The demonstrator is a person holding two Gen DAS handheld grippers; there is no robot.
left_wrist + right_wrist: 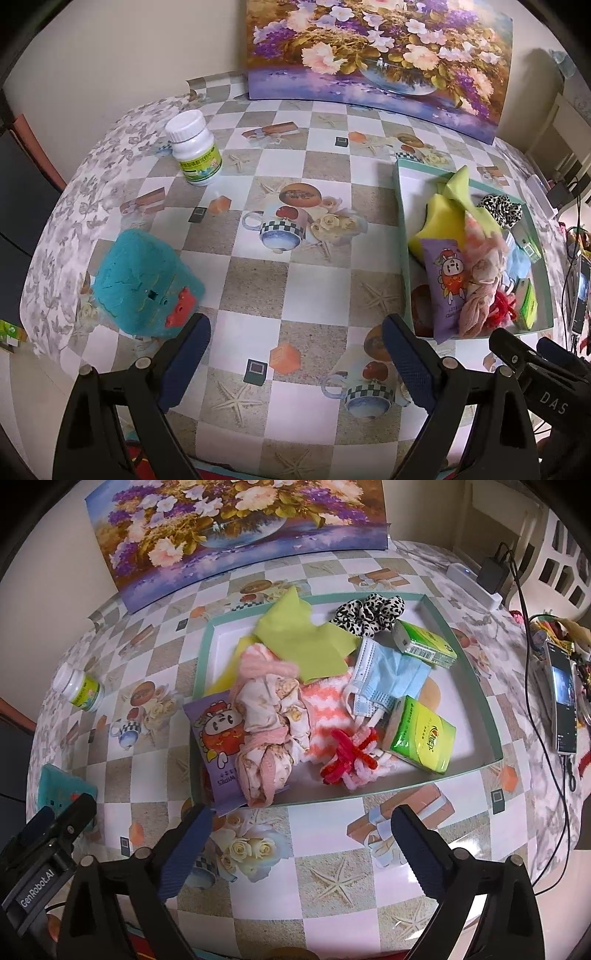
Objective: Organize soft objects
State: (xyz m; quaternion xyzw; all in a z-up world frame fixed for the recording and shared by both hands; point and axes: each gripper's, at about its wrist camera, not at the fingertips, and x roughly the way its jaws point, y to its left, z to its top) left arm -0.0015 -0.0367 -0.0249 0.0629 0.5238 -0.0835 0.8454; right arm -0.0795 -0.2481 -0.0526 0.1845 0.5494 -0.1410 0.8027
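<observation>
Checkered vinyl surface (295,288) carries the mint-rimmed cardboard tray (495,738) of soft goods at three o'clock, the teal fuzzy sponge block (140,284) lies loose at nine, so the released, empty left claw (295,350) should straddle it squarely, while the right claw (299,834) gapes empty.

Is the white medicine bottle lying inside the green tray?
No, the white bottle stands upright on the checkered tablecloth, well apart from the green tray.

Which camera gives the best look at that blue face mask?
The right wrist view: the pale blue pleated face mask lies unfolded in the teal-rimmed tray, ear loops visible. In the left wrist view only a blue sliver shows behind piled fabrics.
</observation>
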